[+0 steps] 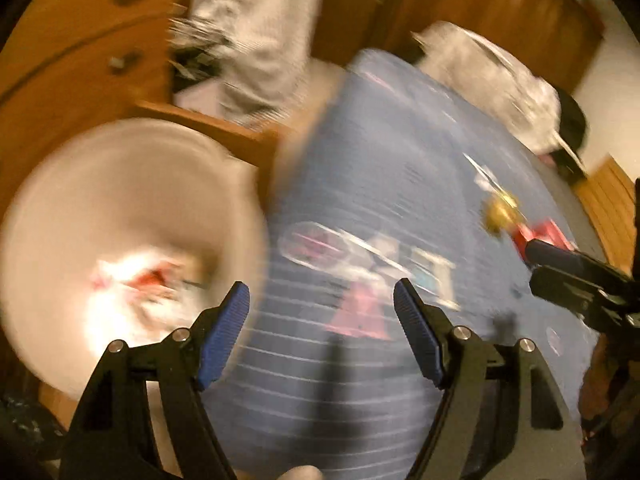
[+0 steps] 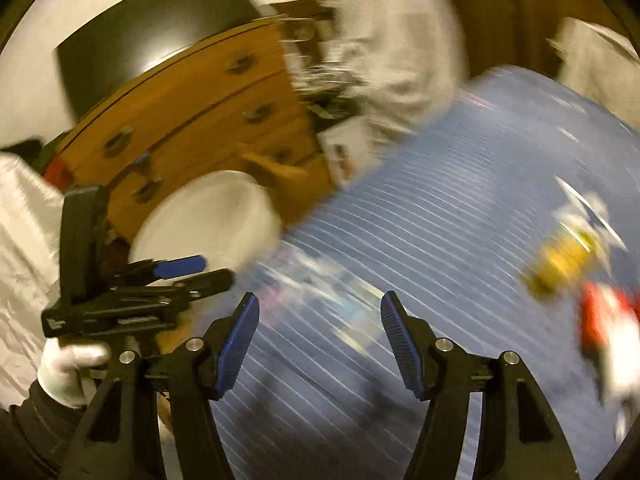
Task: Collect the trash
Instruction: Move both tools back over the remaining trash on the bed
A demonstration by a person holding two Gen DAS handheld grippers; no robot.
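Note:
Both views are motion-blurred. My left gripper (image 1: 322, 300) is open and empty above a blue striped bedspread (image 1: 380, 140), beside a white bin (image 1: 120, 200) that holds crumpled white and red trash (image 1: 140, 284). A clear plastic wrapper (image 1: 320, 248) and a pink scrap (image 1: 360, 312) lie just ahead of it. My right gripper (image 2: 320, 312) is open and empty over the bedspread (image 2: 460, 200), above the blurred clear wrapper (image 2: 320, 280). A yellow item (image 2: 564, 260) and a red-and-white wrapper (image 2: 608, 320) lie to the right. The left gripper (image 2: 200, 270) shows by the bin (image 2: 208, 216).
A wooden chest of drawers (image 2: 192, 120) stands behind the bin. Grey clothing (image 1: 260, 40) hangs over it, and a white garment (image 1: 500, 76) lies at the bed's far end. The right gripper (image 1: 560, 268) shows at the right edge. A black screen (image 2: 140, 32) is above the drawers.

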